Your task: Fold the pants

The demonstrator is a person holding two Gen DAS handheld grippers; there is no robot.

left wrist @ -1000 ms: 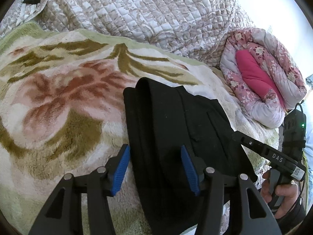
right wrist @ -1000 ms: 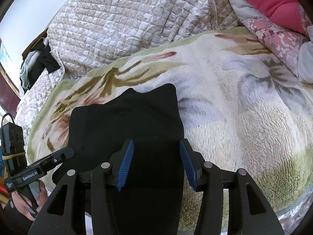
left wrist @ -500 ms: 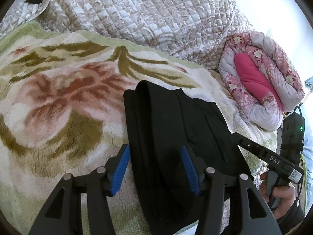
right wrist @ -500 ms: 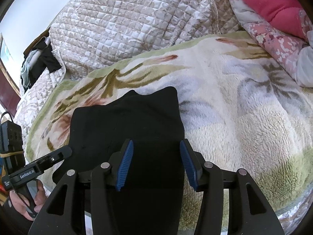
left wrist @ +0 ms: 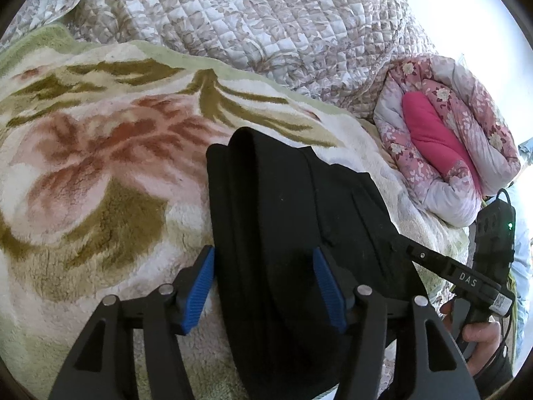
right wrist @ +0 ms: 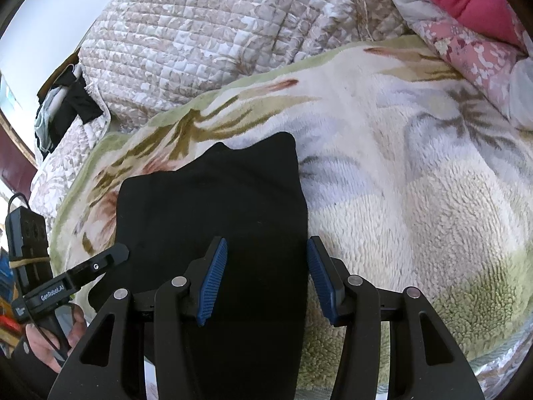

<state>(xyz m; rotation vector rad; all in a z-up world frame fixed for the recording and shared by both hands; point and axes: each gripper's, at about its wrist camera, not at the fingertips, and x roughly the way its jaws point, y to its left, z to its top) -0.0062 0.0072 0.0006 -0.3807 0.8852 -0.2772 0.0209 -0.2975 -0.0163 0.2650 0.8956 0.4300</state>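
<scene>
Black pants (left wrist: 283, 200) lie folded lengthwise on a floral fleece blanket (left wrist: 100, 166), running away from me. My left gripper (left wrist: 265, 281) hovers low over their near left edge. Its jaws are opening, with the cloth's left fold between the blue pads and neither pad pressing on it. My right gripper (right wrist: 266, 280) stands open over the right edge of the pants (right wrist: 216, 206), cloth under the gap. Each view shows the other gripper at its side: the right gripper (left wrist: 456, 273) in a hand, and the left gripper (right wrist: 83, 276) in a hand.
A beige quilted cover (left wrist: 250, 16) is piled behind the blanket. A rolled pink floral duvet (left wrist: 443, 140) sits at the right. Dark clothes (right wrist: 63, 110) hang at the far left. The blanket's front edge (right wrist: 483, 360) drops off close to me.
The left gripper's pads stand slightly further apart than before. Both grippers stay over the same spots on the pants, and the pants have not moved.
</scene>
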